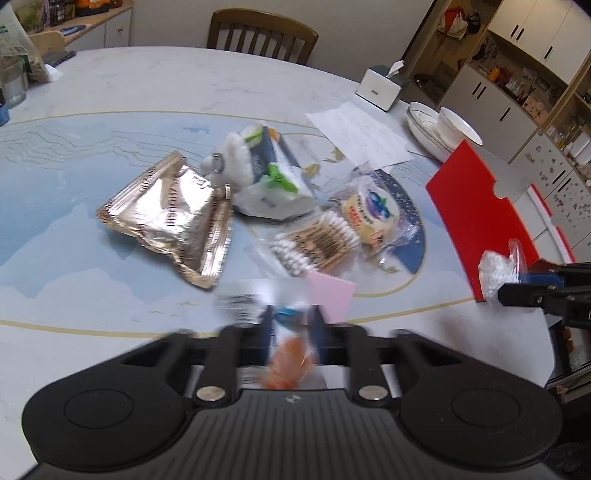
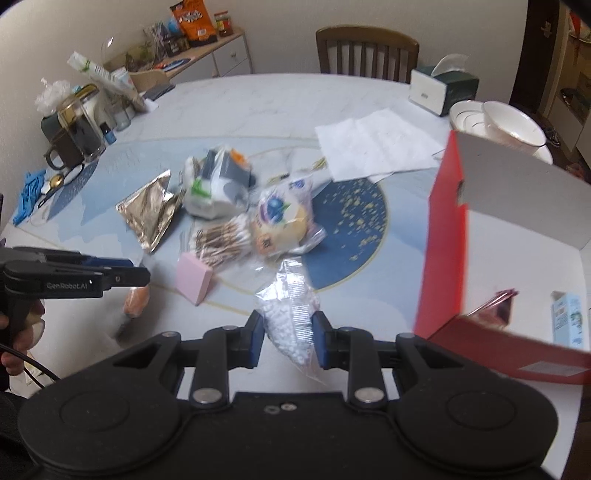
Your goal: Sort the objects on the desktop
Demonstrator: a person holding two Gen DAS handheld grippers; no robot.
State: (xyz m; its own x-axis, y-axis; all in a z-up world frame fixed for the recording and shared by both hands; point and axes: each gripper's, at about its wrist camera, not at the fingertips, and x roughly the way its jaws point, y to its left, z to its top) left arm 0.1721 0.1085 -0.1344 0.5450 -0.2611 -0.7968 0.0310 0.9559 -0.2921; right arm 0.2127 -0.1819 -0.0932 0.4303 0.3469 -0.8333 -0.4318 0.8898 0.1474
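Little I can read from here.
On the side of my left gripper [image 2: 142, 275], seen from my right wrist, the white mark "GenRobot.AI" is clear. The gold foil pouch [image 1: 173, 218] carries a line of capital letters along its face and its edge, but they lie turned and creased, so I cannot spell them out. The round yellow packet [image 1: 371, 212] has a blue emblem and a red label with characters too blurred to read. The bag of cotton swabs [image 1: 317, 243] shows a dark barcode-like strip, its digits illegible. The orange snack bag [image 2: 194, 22] on the far sideboard bears large lettering too small and smeared to make out.
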